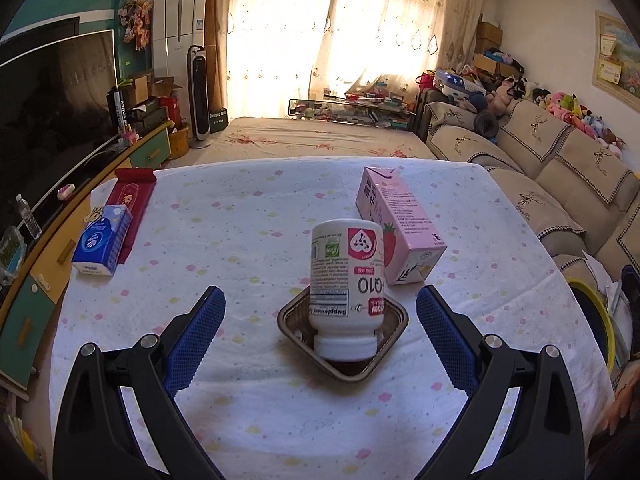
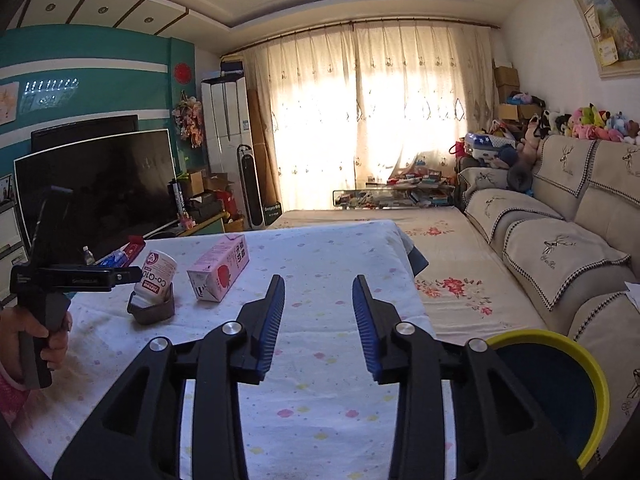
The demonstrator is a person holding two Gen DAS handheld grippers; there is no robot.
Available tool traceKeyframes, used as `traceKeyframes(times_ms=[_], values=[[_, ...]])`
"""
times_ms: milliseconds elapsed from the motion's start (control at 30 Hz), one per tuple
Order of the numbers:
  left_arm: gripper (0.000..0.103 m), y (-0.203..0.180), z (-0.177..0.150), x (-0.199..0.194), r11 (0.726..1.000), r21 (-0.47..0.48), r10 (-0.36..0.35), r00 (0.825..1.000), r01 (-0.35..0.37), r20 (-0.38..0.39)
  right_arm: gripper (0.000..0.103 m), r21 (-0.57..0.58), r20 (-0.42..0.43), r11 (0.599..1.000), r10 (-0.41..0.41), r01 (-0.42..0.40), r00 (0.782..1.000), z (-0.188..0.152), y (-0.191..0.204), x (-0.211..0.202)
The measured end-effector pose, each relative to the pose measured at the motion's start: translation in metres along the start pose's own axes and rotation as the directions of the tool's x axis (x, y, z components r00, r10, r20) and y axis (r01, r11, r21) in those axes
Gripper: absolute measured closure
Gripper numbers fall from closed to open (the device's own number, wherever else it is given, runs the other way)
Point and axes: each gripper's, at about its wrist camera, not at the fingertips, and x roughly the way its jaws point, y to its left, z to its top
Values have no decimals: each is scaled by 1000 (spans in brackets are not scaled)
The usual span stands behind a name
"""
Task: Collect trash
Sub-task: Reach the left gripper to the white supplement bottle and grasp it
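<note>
A white supplement bottle (image 1: 346, 292) stands upside down, cap down, in a small brown square tray (image 1: 390, 336) on the table. A pink strawberry milk carton (image 1: 400, 226) lies just behind it. My left gripper (image 1: 320, 300) is open and empty, its blue pads either side of the tray, a little short of it. In the right wrist view the bottle (image 2: 156, 276), tray (image 2: 154, 312) and carton (image 2: 220, 268) sit at the left. My right gripper (image 2: 319, 286) is open and empty above the table, to the right of them. A yellow-rimmed bin (image 2: 560, 384) sits at the table's right.
A blue tissue pack (image 1: 102, 240) and a red box (image 1: 134, 200) lie at the table's left edge. The bin (image 1: 596, 320) shows at the right edge of the left wrist view. A sofa (image 2: 560, 240) runs along the right, a TV (image 2: 96, 184) on the left.
</note>
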Motion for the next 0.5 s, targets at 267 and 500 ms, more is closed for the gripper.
traceKeyframes(times_ms=[267, 500], values=[[8, -4, 28, 35, 1000, -17, 11, 999, -12, -53, 55, -38, 35, 999, -27, 28, 999, -2, 4, -7], [18, -10, 35, 55, 999, 34, 28, 996, -26, -86, 42, 1, 38, 999, -37, 37, 999, -2, -6, -8]])
